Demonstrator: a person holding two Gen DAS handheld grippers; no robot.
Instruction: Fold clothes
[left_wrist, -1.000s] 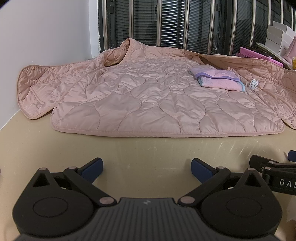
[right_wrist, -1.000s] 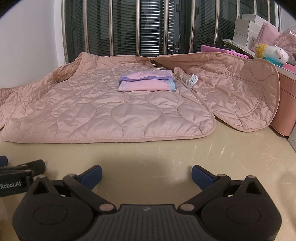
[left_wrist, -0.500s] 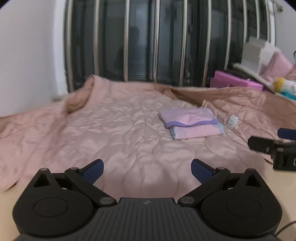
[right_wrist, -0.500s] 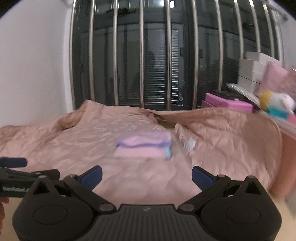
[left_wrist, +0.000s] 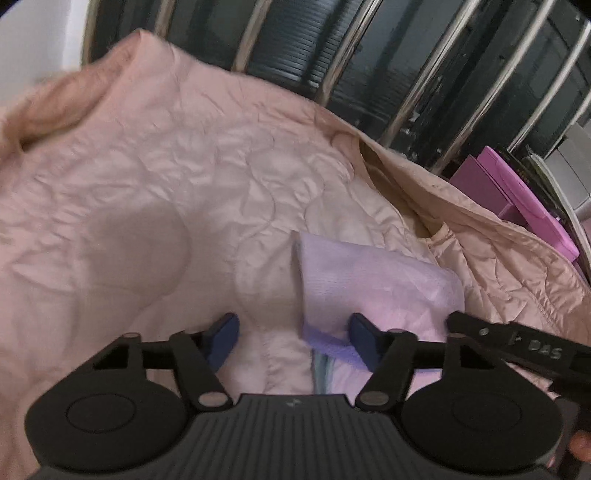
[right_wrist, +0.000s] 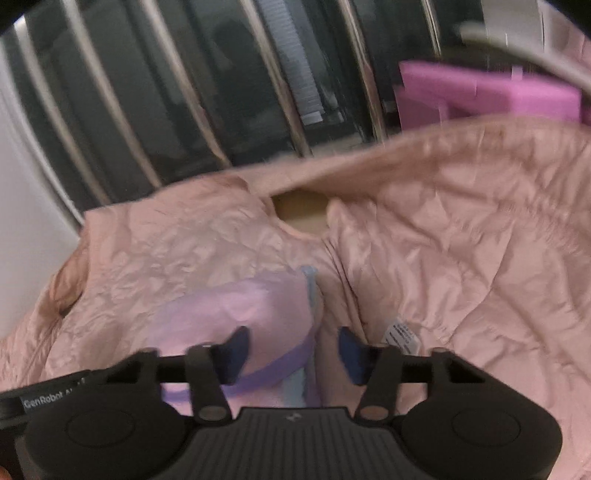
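Note:
A pink quilted jacket (left_wrist: 155, 192) lies spread open; it also fills the right wrist view (right_wrist: 461, 240). A small folded lilac and pink garment (left_wrist: 373, 273) rests on it, also in the right wrist view (right_wrist: 236, 314). My left gripper (left_wrist: 293, 341) is open, low over the garment's left edge, which lies between its fingers. My right gripper (right_wrist: 293, 349) is open over the garment's right edge, near the jacket's white label (right_wrist: 402, 334). The right gripper also shows at the right of the left wrist view (left_wrist: 517, 343). Both views are blurred.
A barred window (left_wrist: 332, 48) stands behind the jacket. A magenta box (left_wrist: 517, 195) sits at the back right, also in the right wrist view (right_wrist: 487, 92). A white wall (right_wrist: 22, 221) is on the left.
Both grippers have moved forward from the table's front edge and tilted down over the folded garment. Their jaws have narrowed slightly but stay open.

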